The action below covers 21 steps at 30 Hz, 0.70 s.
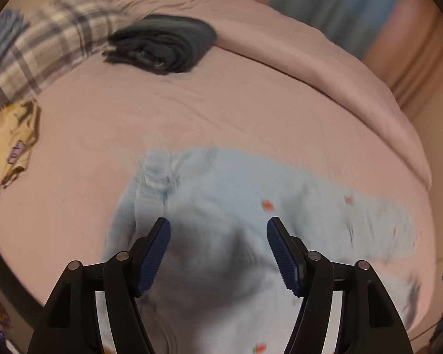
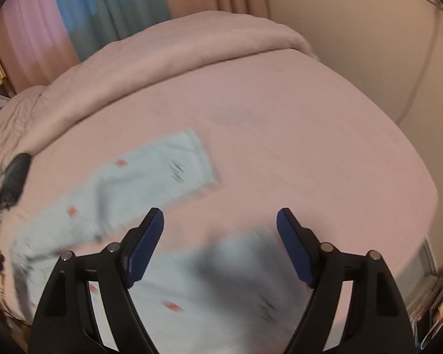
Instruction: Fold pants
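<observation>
The pants (image 1: 236, 206) are lying on the bed (image 1: 192, 109), waist under the left tool (image 1: 218, 250), legs running toward the right tool (image 2: 220, 244). Both tools are hanging released above the cloth, gripping nothing; the right is sitting nearer the near cuff (image 2: 242, 242).

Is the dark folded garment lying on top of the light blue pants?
No, the dark folded garment lies apart from the light blue pants, on the pink bedsheet.
</observation>
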Available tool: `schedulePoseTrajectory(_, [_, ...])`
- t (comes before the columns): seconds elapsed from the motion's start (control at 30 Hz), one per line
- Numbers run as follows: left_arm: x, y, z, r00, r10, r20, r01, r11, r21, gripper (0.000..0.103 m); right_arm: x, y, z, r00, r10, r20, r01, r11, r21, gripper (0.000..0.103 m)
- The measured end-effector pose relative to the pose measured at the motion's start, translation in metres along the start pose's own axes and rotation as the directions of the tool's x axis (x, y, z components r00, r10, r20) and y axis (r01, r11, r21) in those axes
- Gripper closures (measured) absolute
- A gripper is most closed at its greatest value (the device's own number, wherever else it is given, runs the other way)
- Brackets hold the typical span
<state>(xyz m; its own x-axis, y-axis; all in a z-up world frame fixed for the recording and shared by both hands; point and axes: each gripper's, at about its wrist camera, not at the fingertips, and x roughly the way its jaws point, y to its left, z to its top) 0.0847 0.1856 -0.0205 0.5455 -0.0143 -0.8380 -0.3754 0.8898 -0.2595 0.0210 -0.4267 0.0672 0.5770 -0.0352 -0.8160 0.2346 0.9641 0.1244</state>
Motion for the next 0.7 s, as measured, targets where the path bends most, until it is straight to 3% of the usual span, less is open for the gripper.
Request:
schedulePoseTrajectory(0.1, [0.025,0.018,0.024,0.999,0.028,-0.019,-0.029,0.998,-0.054,0.035,0.029,0.025,0.033,1.000,-0.018,-0.019,0.019,0.998,0.055,0.024])
schedulePoseTrajectory(0.2, [0.047,0.037,0.038,0.997,0.065,-0.049,-0.071,0.989,-0.128,0.035,0.078,0.051,0.069,0.993,-0.003,-0.118,0.011,0.998,0.066,0.024])
schedulePoseTrajectory(0.33, [0.069,0.055,0.052,0.995,0.057,-0.077,-0.071,0.980,-0.187,0.035,0.131,0.072,0.089,0.981,-0.056,-0.187,0.061,0.998,0.017,0.024])
schedulePoseTrajectory(0.43, [0.084,0.063,0.058,0.991,0.102,-0.088,-0.117,0.975,-0.191,0.035,0.173,0.072,0.094,0.965,-0.088,-0.248,0.093,0.996,0.009,0.024])
schedulePoseTrajectory(0.57, [0.095,0.073,0.054,0.993,0.056,-0.105,-0.077,0.974,-0.211,0.035,0.217,0.074,0.093,0.945,-0.184,-0.270,0.177,0.983,-0.052,0.024])
schedulePoseTrajectory(0.7, [0.099,0.076,0.058,0.996,-0.031,-0.082,0.013,0.977,-0.211,0.035,0.220,0.074,0.092,0.963,-0.171,-0.210,0.171,0.985,-0.018,0.021])
